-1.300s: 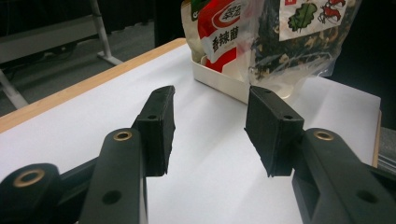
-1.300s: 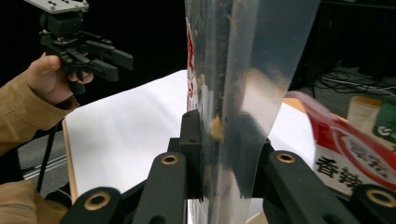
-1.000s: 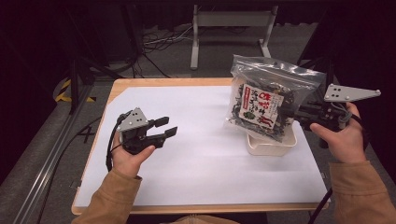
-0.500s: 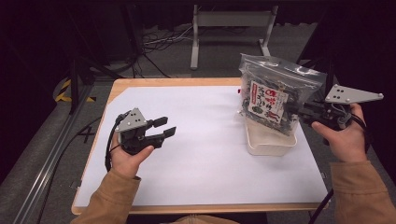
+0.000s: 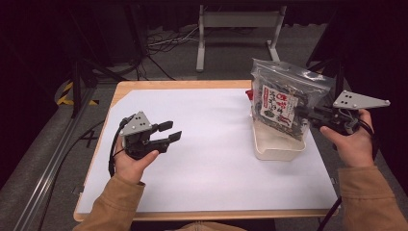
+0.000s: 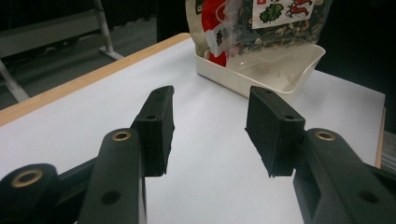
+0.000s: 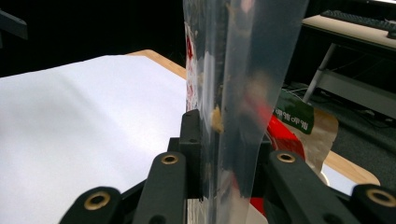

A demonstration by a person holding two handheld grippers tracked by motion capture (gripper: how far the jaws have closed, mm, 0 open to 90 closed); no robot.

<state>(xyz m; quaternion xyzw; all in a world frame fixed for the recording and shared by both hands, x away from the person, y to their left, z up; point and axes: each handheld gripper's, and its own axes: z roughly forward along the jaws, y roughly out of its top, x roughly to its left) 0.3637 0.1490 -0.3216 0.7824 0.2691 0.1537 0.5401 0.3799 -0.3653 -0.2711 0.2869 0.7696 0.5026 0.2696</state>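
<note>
My right gripper (image 5: 304, 113) is shut on the edge of a clear bag of dark dried food (image 5: 283, 102) with a white and red label. The bag hangs upright with its bottom inside a white plastic container (image 5: 277, 148) at the table's right. In the right gripper view the jaws (image 7: 224, 161) clamp the bag's clear film (image 7: 243, 65). My left gripper (image 5: 166, 133) hovers over the left of the white sheet, open with nothing between its fingers. The left gripper view shows the open jaws (image 6: 210, 116) facing the container (image 6: 285, 63) and the bag (image 6: 266, 23).
A red packet (image 5: 248, 94) sits behind the bag at the container's far end, and as a red and green packet (image 7: 287, 123) in the right gripper view. A white sheet (image 5: 211, 144) covers the wooden table (image 5: 144, 85). A metal stand (image 5: 240, 21) is beyond the far edge.
My right gripper has carried the bag a little to the right and down, so its bottom now sits lower in the white container. The left gripper has stayed put.
</note>
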